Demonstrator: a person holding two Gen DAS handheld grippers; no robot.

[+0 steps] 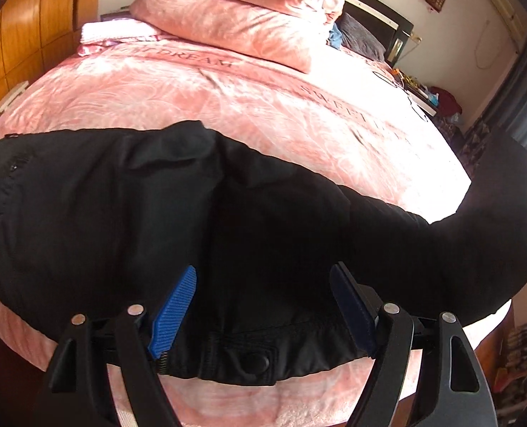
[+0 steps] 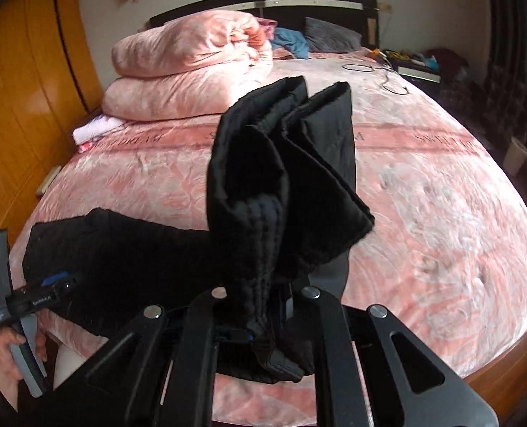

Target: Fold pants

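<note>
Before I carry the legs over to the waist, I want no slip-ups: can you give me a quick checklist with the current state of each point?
1. Right gripper clamped on the pants legs: ok.
2. Left gripper free of cloth: ok, jaws open.
3. Waist lying flat on the bed: ok.
4. Lifted legs smooth: not ok, bunched.
5. Hems aligned: cannot tell.

We see black linkage arms behind the left gripper (image 1: 263,306), silver rivets at their joints, ribbed blue pads (image 1: 172,315) inside the fingers, small spring beneath one pad, grey handle (image 2: 25,366) in our hand (image 2: 5,356).
</note>
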